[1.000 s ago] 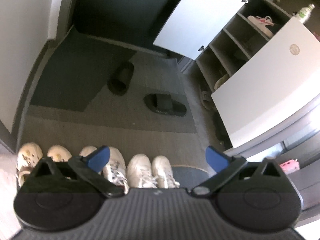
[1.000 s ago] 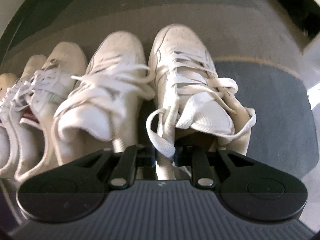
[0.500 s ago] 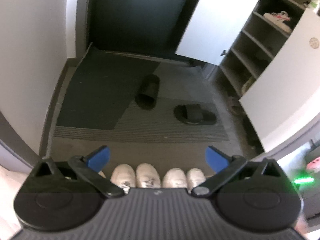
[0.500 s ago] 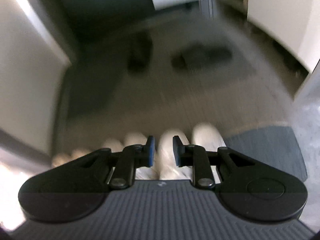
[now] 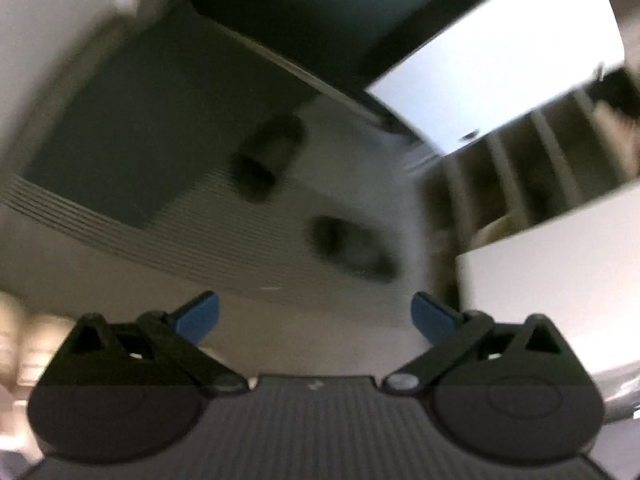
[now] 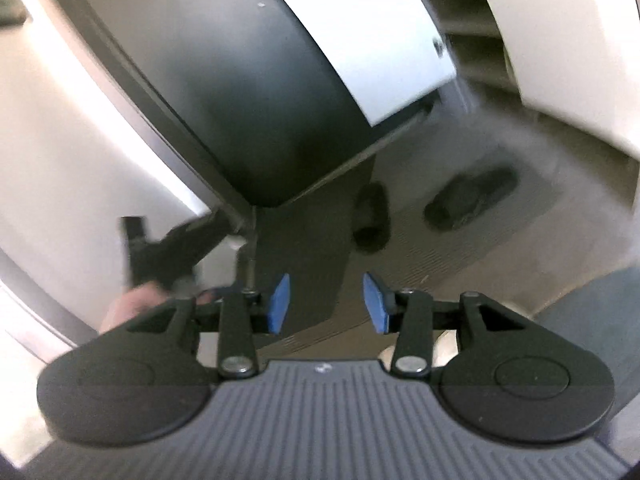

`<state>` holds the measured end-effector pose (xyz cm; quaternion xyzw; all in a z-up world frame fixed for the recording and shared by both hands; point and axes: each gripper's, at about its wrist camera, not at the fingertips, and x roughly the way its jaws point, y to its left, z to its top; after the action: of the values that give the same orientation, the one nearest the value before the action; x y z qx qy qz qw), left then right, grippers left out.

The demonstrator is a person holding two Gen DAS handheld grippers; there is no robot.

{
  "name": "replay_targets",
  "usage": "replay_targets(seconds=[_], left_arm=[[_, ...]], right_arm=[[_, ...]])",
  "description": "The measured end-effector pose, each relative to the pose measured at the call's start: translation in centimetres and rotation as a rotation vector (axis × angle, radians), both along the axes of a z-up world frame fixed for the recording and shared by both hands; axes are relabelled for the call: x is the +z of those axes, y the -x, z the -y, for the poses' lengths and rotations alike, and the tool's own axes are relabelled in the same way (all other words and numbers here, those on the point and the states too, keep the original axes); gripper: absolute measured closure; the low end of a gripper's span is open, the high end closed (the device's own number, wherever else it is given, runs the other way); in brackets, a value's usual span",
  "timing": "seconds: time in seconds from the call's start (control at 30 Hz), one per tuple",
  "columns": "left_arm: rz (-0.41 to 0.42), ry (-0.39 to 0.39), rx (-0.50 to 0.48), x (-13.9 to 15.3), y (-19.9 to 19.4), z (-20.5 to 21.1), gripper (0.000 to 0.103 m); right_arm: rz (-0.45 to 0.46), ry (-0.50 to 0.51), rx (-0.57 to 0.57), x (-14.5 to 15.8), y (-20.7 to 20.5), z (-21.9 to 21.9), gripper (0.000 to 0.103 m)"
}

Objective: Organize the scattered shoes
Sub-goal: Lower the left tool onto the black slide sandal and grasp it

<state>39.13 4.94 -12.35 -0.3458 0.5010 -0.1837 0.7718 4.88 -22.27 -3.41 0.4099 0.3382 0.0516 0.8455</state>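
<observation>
Black slippers [image 5: 352, 250] lie on the mat ahead of my wide-open, empty left gripper [image 5: 316, 316]; my right gripper [image 6: 326, 304], jaws just opening, empty, alone shows my hand [image 6: 132, 304]. No legible writing.

Dark door [image 6: 248, 92], grey mat [image 5: 120, 128], white cabinet doors [image 5: 500, 64] open.

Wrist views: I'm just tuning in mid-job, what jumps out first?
Two black slides lie loose on the grey mat: one farther back by the dark doorway, the other nearer the open shoe cabinet at right. The left gripper is wide open and empty. The right gripper has just been opening, with nothing between its pads. Both views are motion-blurred.
</observation>
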Motion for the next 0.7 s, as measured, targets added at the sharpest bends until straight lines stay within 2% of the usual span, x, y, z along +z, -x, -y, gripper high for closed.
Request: replay_targets(seconds=[0.07,0.17,0.23,0.27,0.37,0.53,0.6,0.7], left_arm=[[0.052,0.097,0.014,-3.2,-2.9,0.5,0.000],[0.071,0.179,0.051,-7.4,-5.9,0.5,0.000],[0.038,0.273,0.120,-13.8,-9.6,0.5,0.000],[0.031,0.289,0.132,-15.1,-10.4,0.5,0.000],[0.018,0.328,0.214,-21.8,-14.4,0.4,0.000],[0.016,0.338,0.256,-28.2,-19.3,1.5,0.003],[0.025,0.299,0.258,-29.9,-20.6,2.5,0.004],[0.005,0.303,0.286,-32.0,-21.9,3.6,0.008]], right_arm=[[-0.064,-0.091,0.056,-2.0,-1.2,-0.9,0.040],[-0.163,-0.051,0.092,-3.6,-2.8,-2.6,0.011],[-0.169,-0.036,0.108,-4.2,-3.9,-3.2,0.012],[-0.172,-0.028,0.117,-4.5,-4.5,-3.5,0.012],[-0.146,0.050,0.137,-5.1,-7.4,-3.1,0.013],[-0.285,0.036,0.022,-8.6,-11.3,-0.5,0.013],[-0.317,0.029,0.041,-9.9,-13.0,-0.4,0.013],[-0.326,0.030,0.093,-10.9,-15.3,-0.7,0.013]])
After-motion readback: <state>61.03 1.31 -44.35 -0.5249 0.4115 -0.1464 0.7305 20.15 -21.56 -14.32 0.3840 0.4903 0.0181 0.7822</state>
